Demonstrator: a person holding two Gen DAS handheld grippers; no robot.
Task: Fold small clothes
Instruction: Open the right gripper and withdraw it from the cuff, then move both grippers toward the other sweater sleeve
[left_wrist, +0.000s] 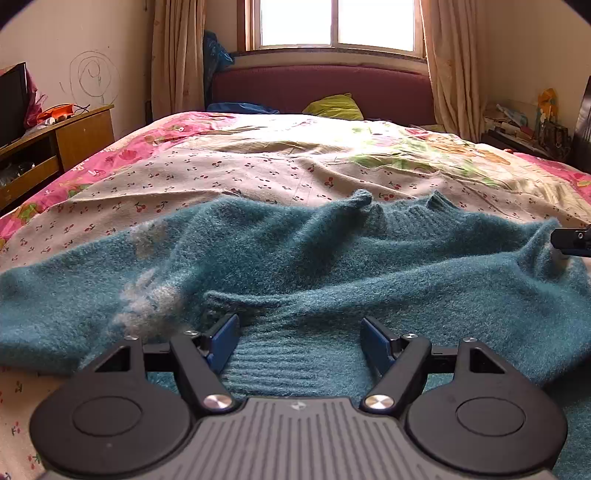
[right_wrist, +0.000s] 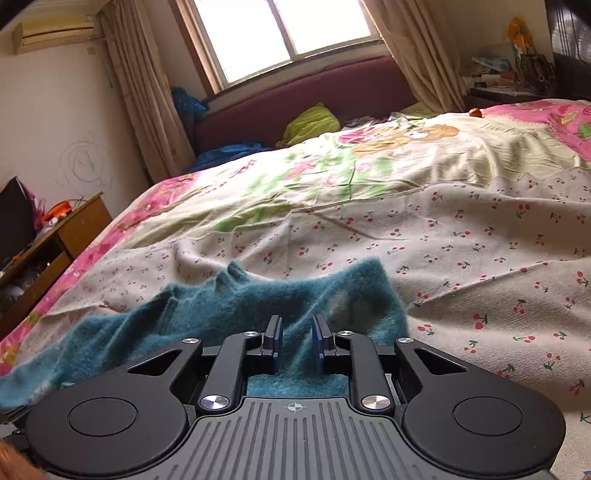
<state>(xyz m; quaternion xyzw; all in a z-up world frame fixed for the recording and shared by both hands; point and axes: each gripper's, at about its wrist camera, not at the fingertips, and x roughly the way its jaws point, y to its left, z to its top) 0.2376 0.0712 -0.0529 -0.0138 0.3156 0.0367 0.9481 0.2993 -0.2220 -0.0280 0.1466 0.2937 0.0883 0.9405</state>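
Teal fuzzy sweater (left_wrist: 332, 258) lay spread across the near end of the bed (left_wrist: 258, 166), on the cherry-print sheet, collar (left_wrist: 410, 210) toward the headboard, ribbed hem toward you. One sleeve (left_wrist: 314, 218) was already laid in over the chest, cuff ending just beside the collar. The other sleeve side, at the sweater's right edge, was bunched and lifted off the sheet, not flat.

Your right gripper (right_wrist: 297, 332) had its jaws nearly together with a fold of the teal knit pinched between the blue pads, so you were gripping that right edge; its tip also showed at the right margin of the left wrist view. Your left gripper (left_wrist: 299, 332) stood wide, pads well apart, hovering over the ribbed hem with nothing clamped.

Progress call: early. One sleeve in, judged from how it lay; second sleeve in hand but not yet placed. Body not folded, hem still wrinkled. Left to do, by my read: lay the held side inward, smooth, then fold bottom toward the collar.

Farther out: yellow-green pillow (left_wrist: 334, 107) by the maroon headboard (left_wrist: 321, 86), window (left_wrist: 336, 22) behind.
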